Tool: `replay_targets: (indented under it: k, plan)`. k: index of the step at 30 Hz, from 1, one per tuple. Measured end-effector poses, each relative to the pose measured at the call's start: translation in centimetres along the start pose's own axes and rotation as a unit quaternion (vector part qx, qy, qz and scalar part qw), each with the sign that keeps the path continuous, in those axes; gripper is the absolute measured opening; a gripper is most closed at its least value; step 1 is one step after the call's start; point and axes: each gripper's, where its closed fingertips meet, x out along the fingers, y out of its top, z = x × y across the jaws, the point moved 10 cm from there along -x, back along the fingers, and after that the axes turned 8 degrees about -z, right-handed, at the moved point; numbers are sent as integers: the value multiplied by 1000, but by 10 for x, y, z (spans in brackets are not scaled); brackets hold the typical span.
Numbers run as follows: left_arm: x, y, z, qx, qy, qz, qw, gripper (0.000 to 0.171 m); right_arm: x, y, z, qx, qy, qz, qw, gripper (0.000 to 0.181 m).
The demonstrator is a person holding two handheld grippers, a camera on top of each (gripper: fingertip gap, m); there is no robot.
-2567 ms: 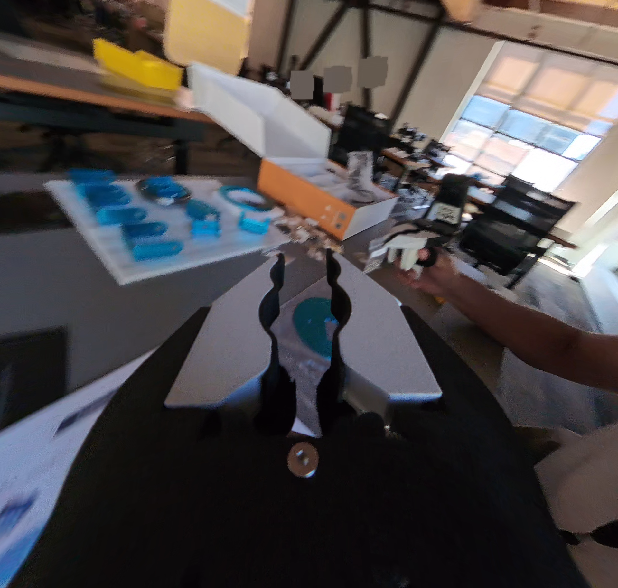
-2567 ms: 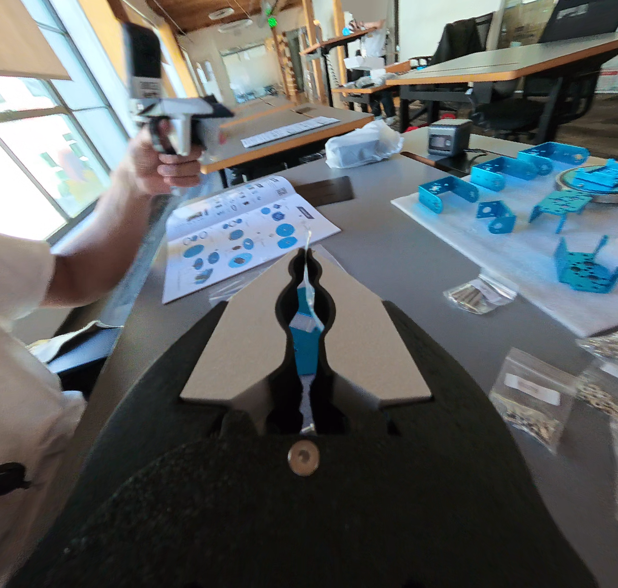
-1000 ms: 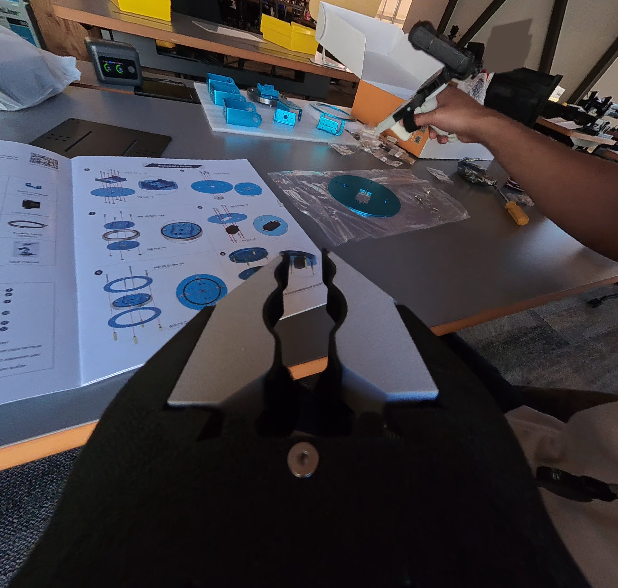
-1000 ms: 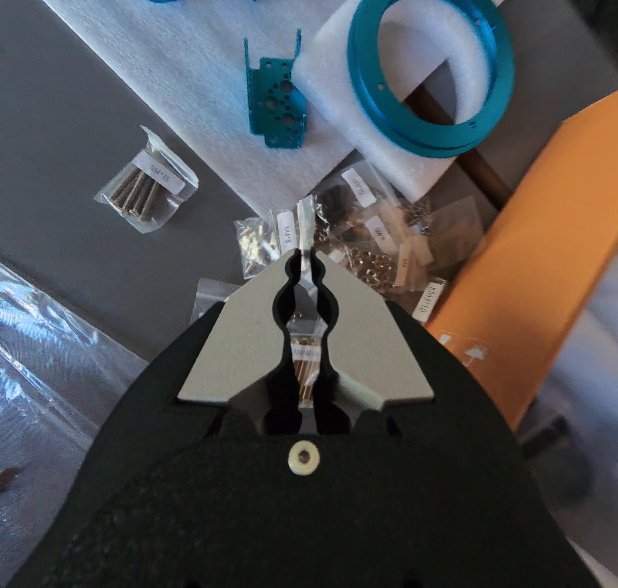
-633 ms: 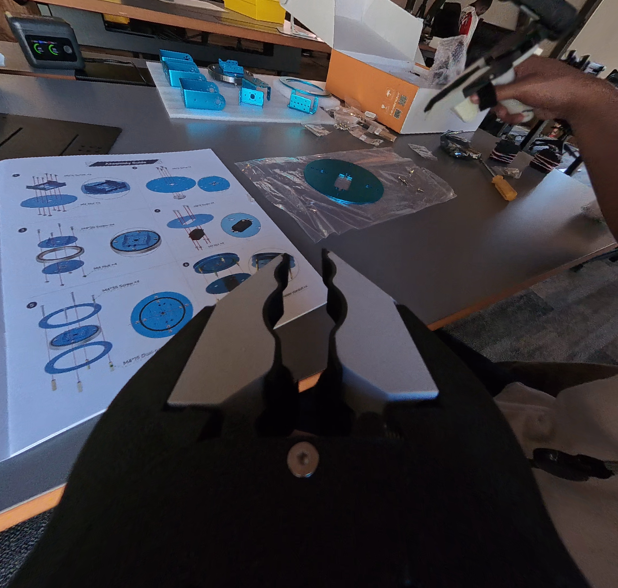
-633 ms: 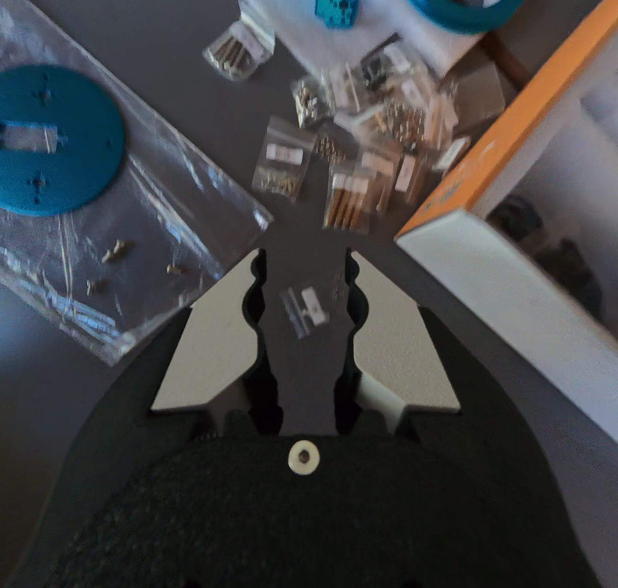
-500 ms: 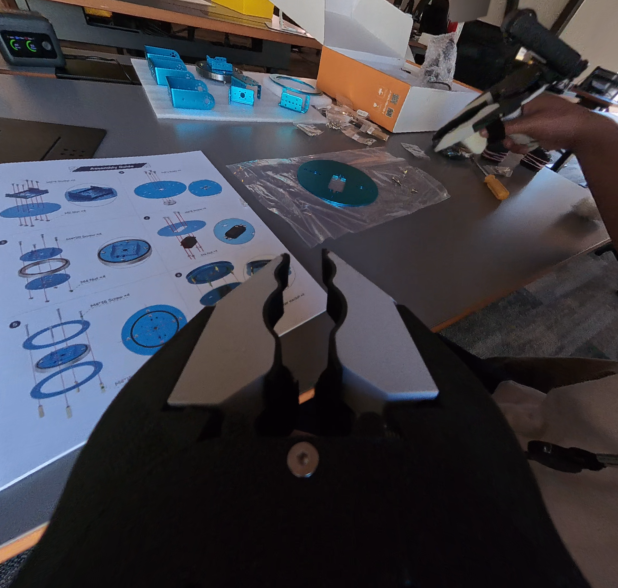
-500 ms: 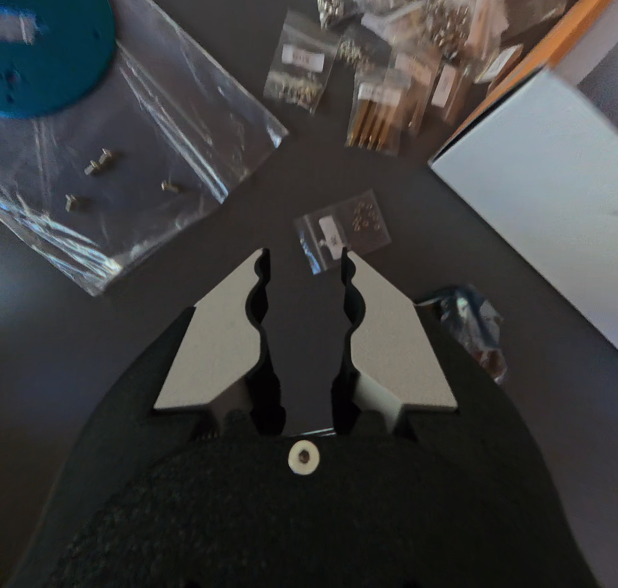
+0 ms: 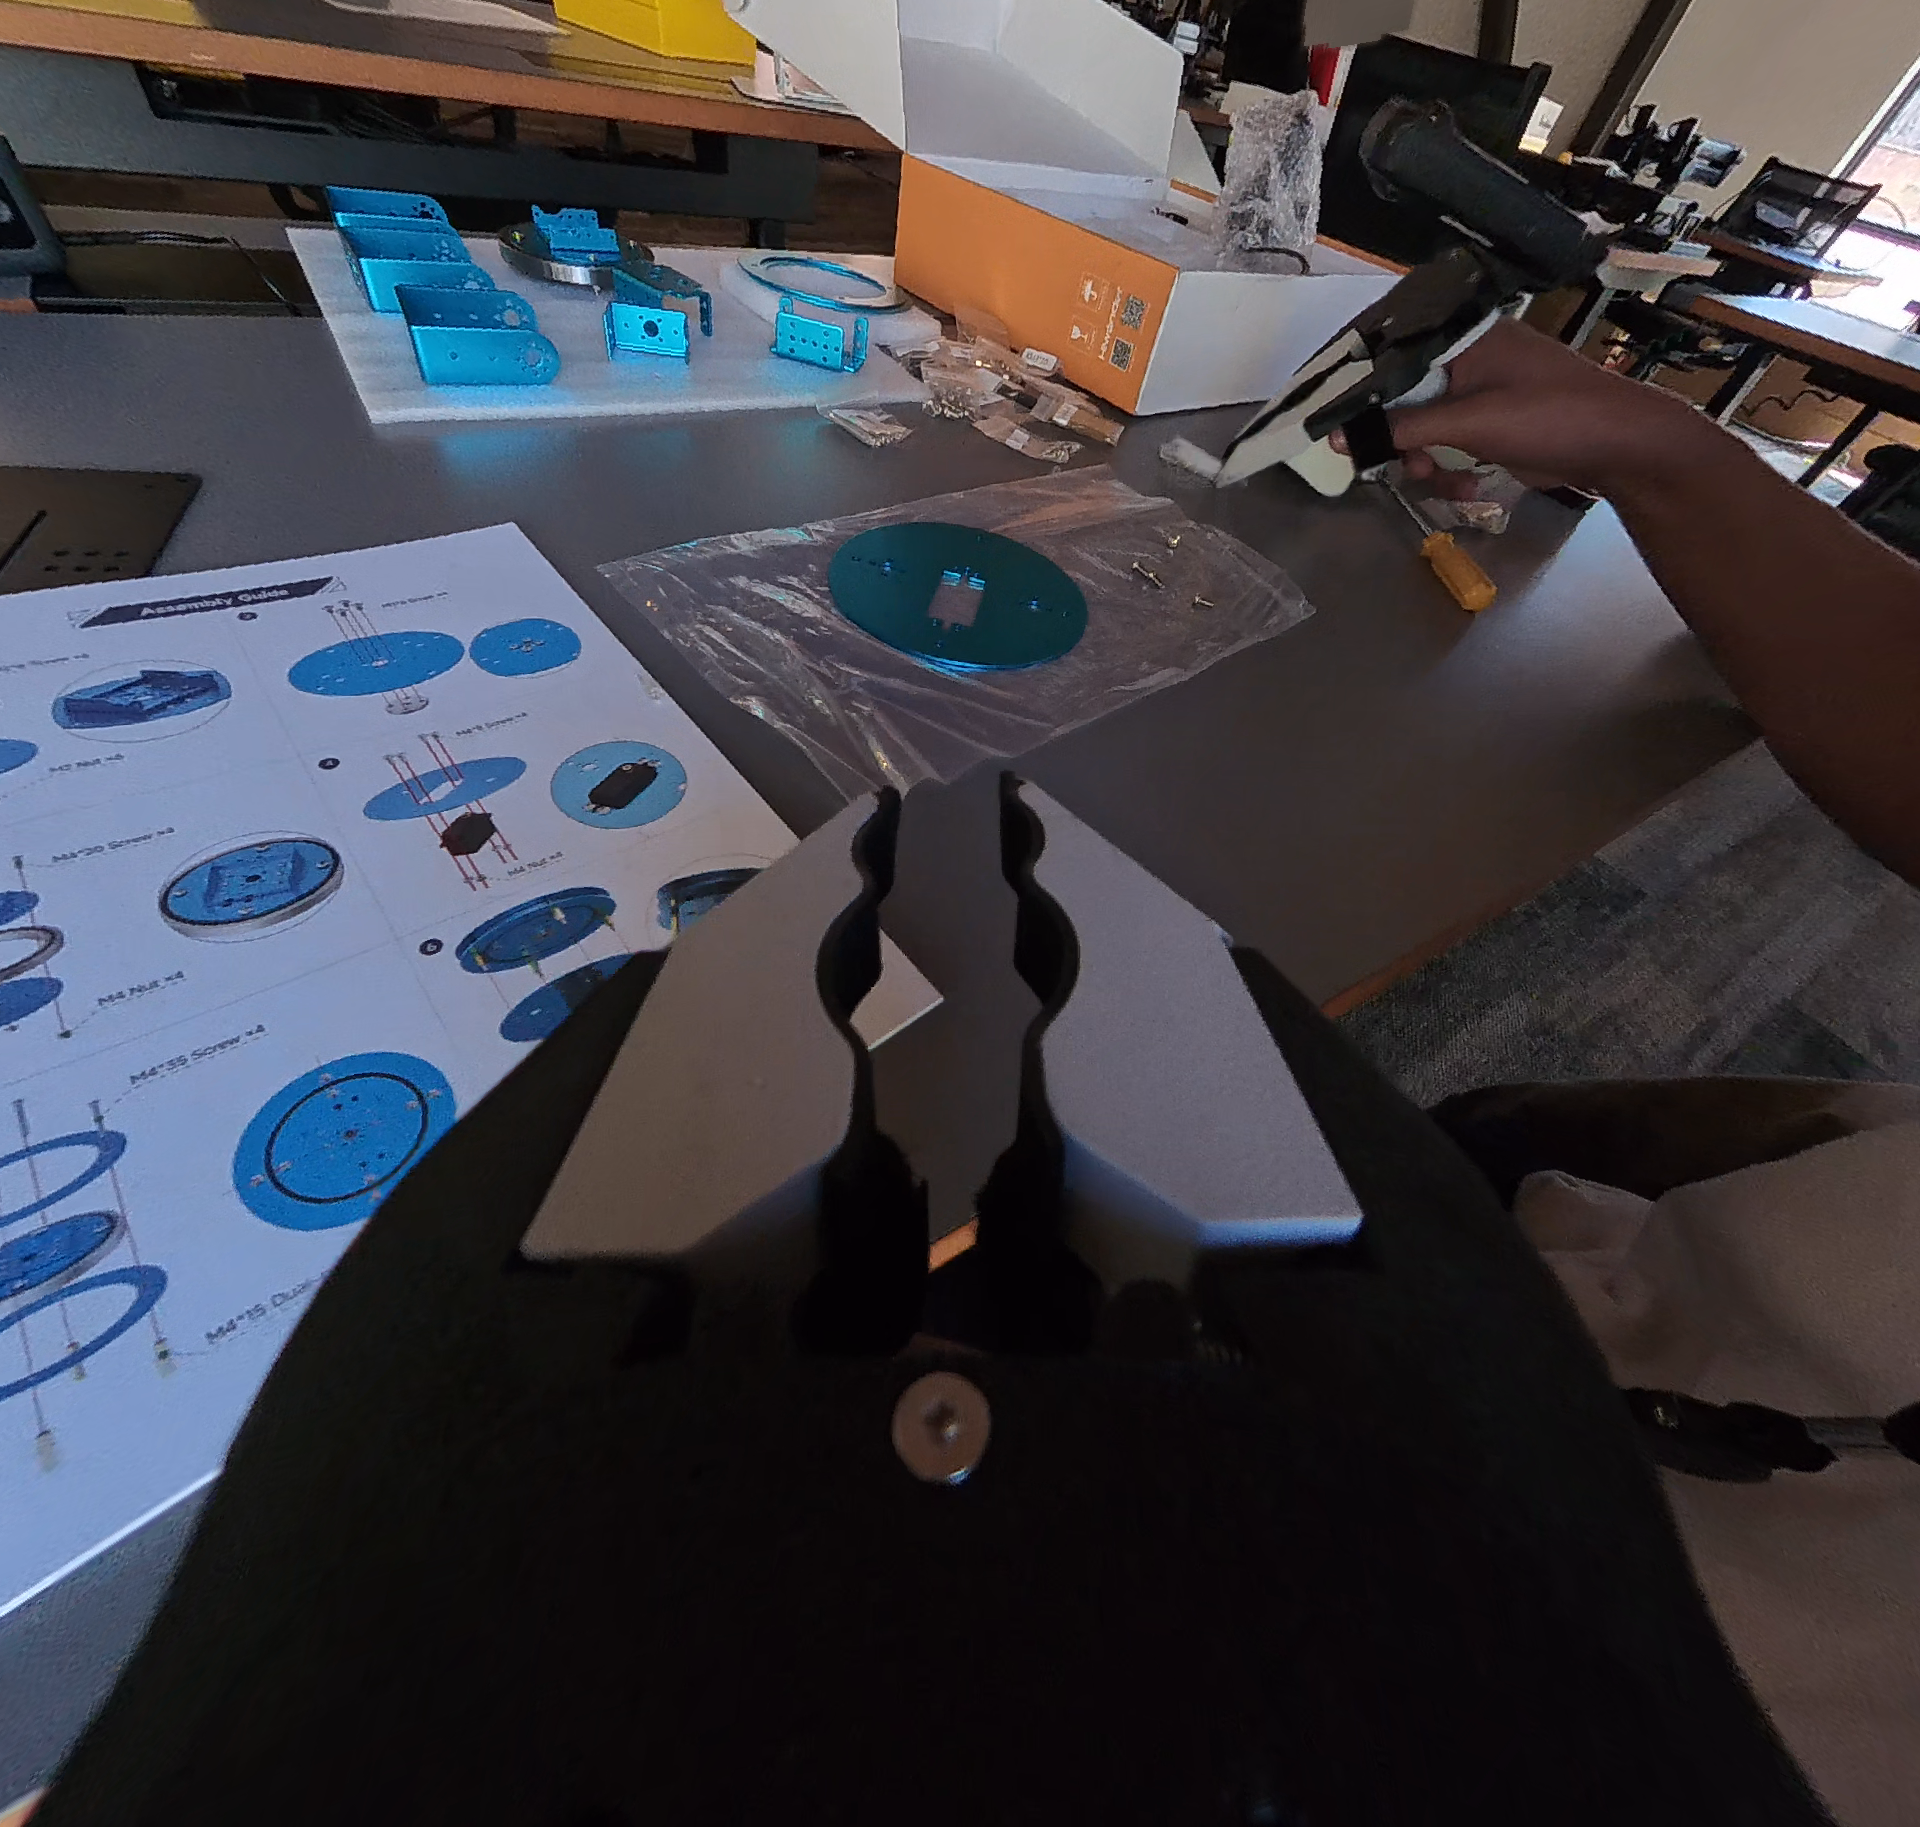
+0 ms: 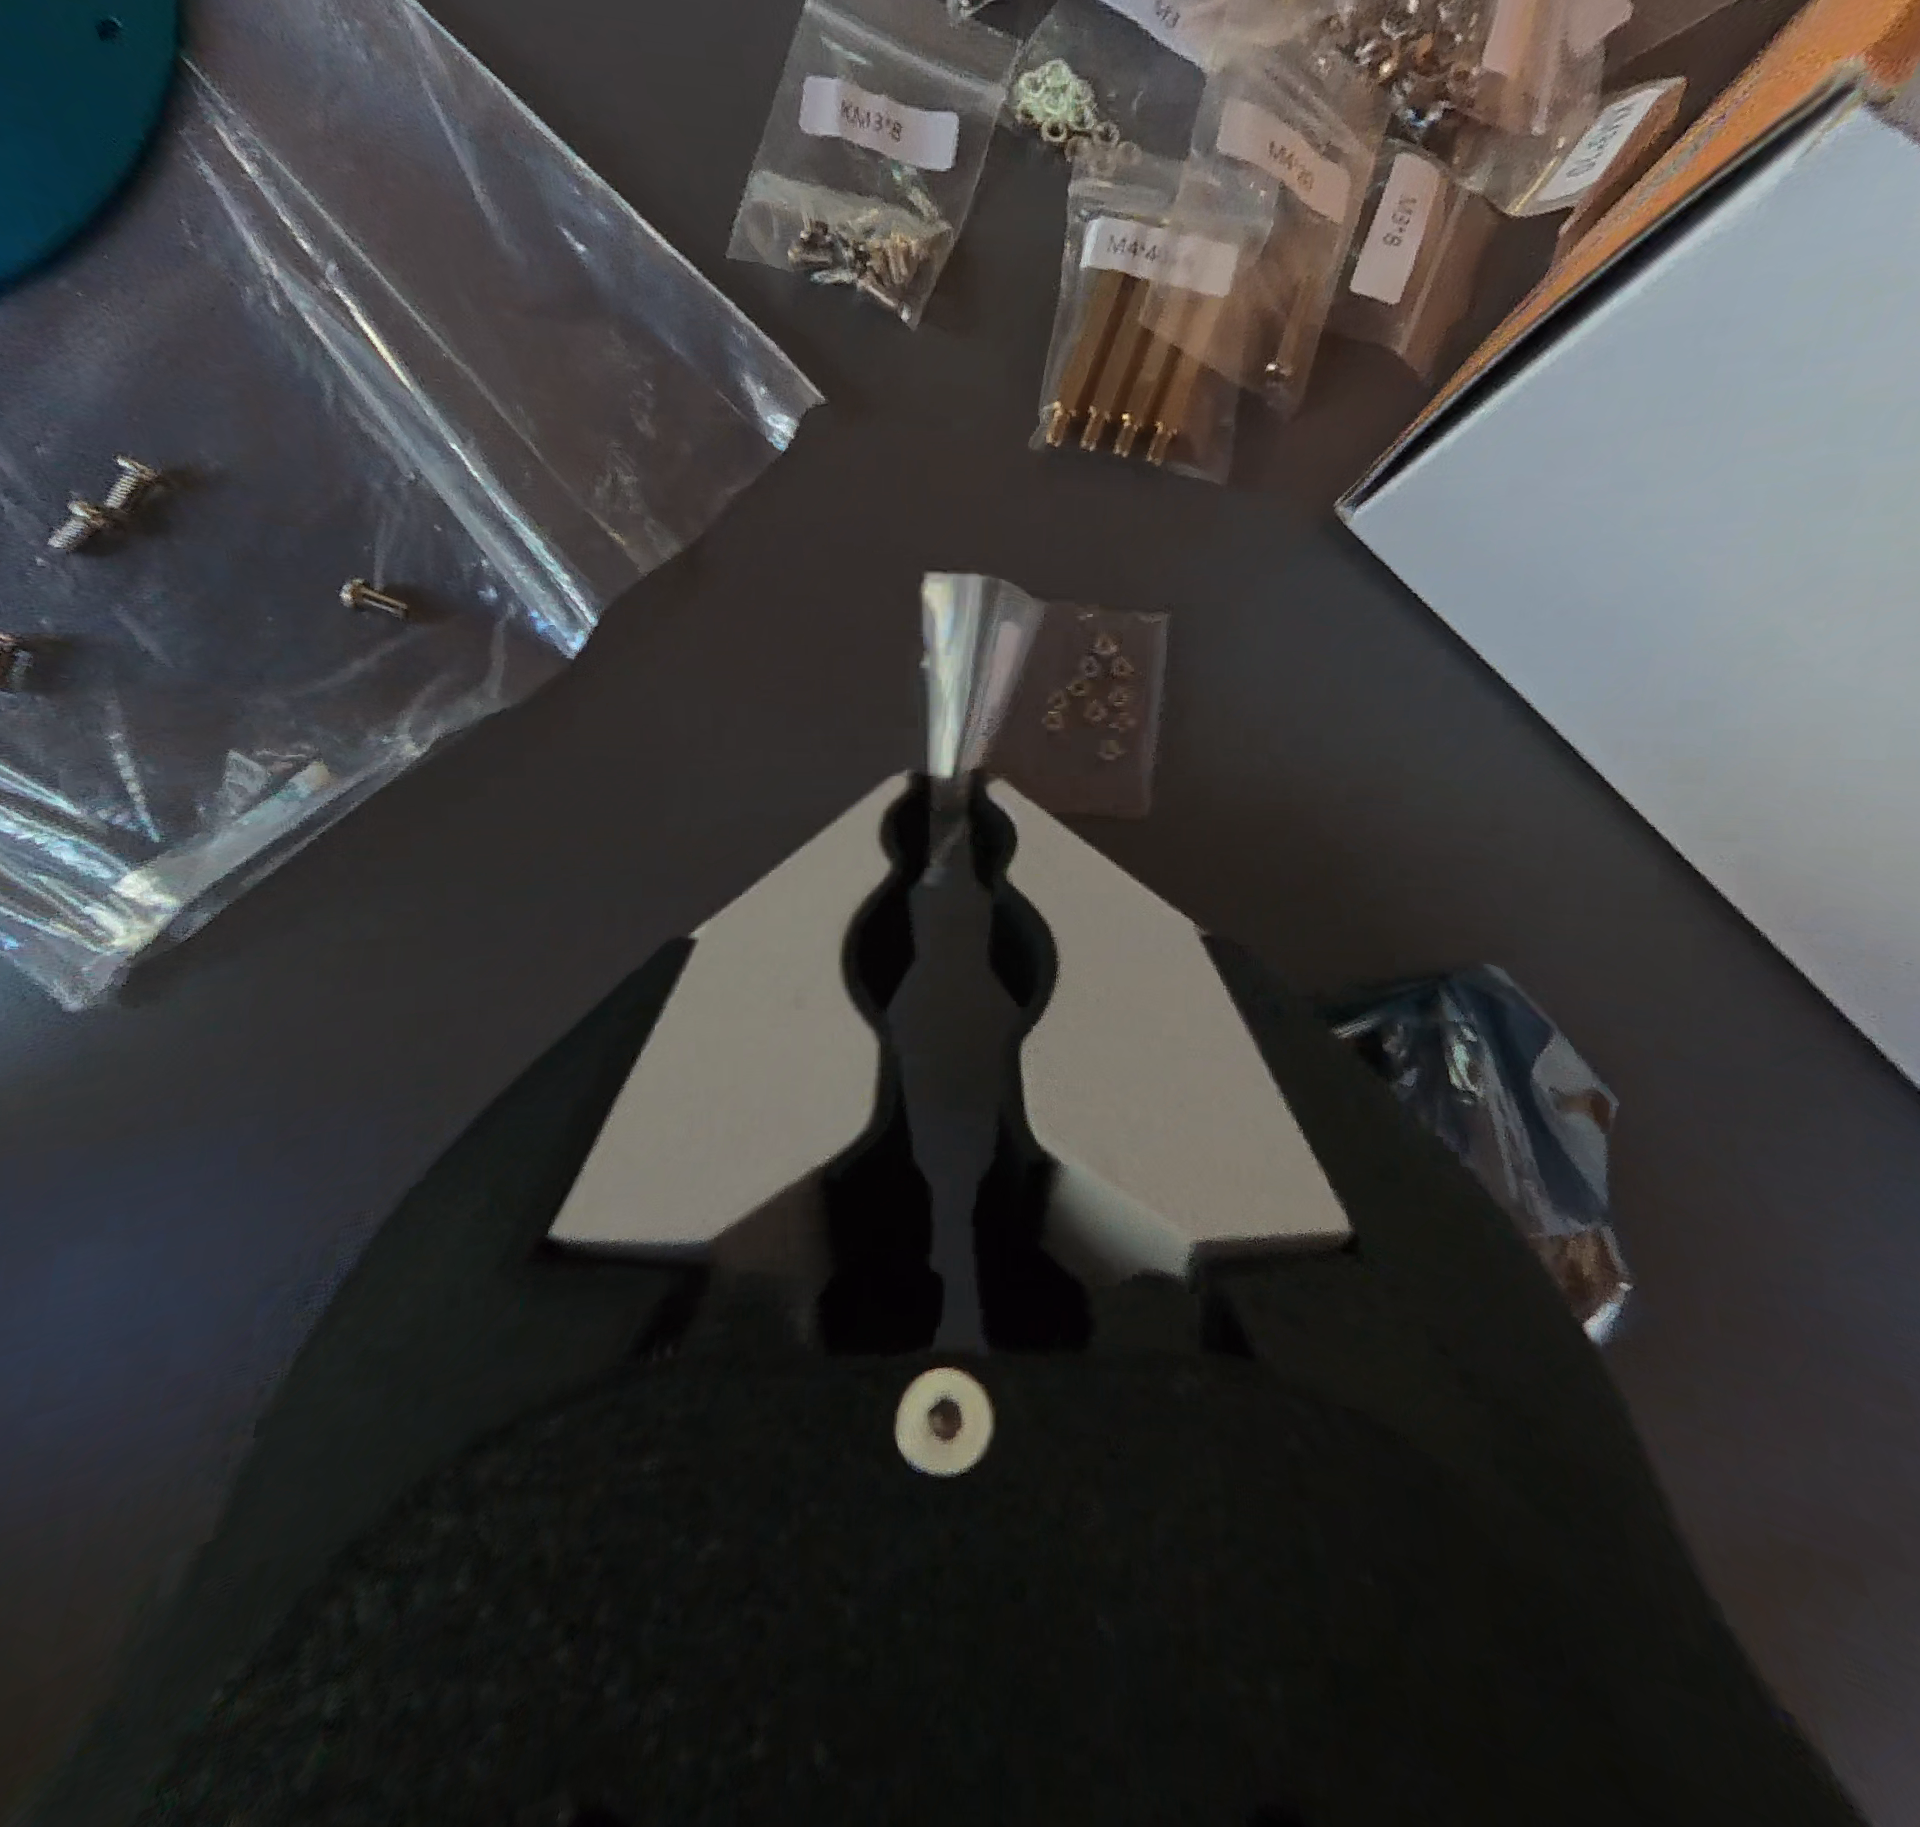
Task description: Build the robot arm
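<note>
My right gripper (image 10: 948,790) is shut on the edge of a small clear bag of nuts (image 10: 1091,707), which lies on the dark grey table (image 10: 727,842). The pinched flap stands up between the tips. In the left wrist view the right gripper (image 9: 1231,468) is low over the table beside the orange and white box (image 9: 1039,291). My left gripper (image 9: 943,795) is open and empty above the table's front edge, by the corner of an open assembly booklet (image 9: 312,842). A blue round plate (image 9: 956,598) lies on a clear plastic bag (image 10: 364,323).
Several small labelled hardware bags (image 10: 862,136), one with brass standoffs (image 10: 1132,354), lie by the box (image 10: 1662,530). Loose screws (image 10: 104,499) sit on the plastic. Blue brackets (image 9: 468,343) rest on white foam. A yellow screwdriver (image 9: 1455,572) and another bag (image 10: 1486,1081) lie to the right. My hands' fingertips stand some 45 centimetres from each other. Left tips and right tips are each some 25 centimetres from the blue round plate (image 9: 956,598).
My right gripper let go of the brass standoff bag, opened, moved over the small nut bag and shut on its edge. My left gripper stayed open and shifted slightly.
</note>
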Motion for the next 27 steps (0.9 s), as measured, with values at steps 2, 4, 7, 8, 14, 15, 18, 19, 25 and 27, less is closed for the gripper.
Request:
replay_targets:
  k: [2, 4, 7, 8, 14, 15, 18, 19, 25, 27]
  plan:
    - [0, -2, 1, -7, 3, 1, 1000, 19, -4, 3, 3, -14, -11, -4, 1000, 0]
    - [1, -3, 1, -13, 2, -3, 1000, 19, -18, 11, 8, -1, 15, 26, 1000, 0]
    - [5, -3, 0, -16, -2, -9, 1000, 19, -44, 26, 15, 24, 27, 47, 998, 0]
    - [6, -2, 0, -15, -1, -9, 1000, 19, -52, 32, 19, 29, 12, 63, 998, 0]
    - [19, 7, 4, -10, -17, -5, 1000, 19, -40, 87, 35, 80, -17, 99, 992, 0]
    - [20, 8, 7, -7, -20, -5, 1000, 19, -31, 92, 39, 87, -40, 82, 992, 0]
    - [18, 9, 11, 1, -14, -4, 1000, 19, -3, 93, 43, 85, -68, -12, 994, 0]
    - [16, 8, 11, 0, -11, -4, 1000, 19, 3, 88, 42, 89, -67, -34, 993, 0]
    - [14, 3, 0, -18, -3, -6, 1000, 18, 16, 43, 38, 125, -8, -85, 988, 14]
    - [19, 4, -5, -5, 16, -21, 1000, 19, 12, 35, 36, 133, 40, -55, 989, 18]
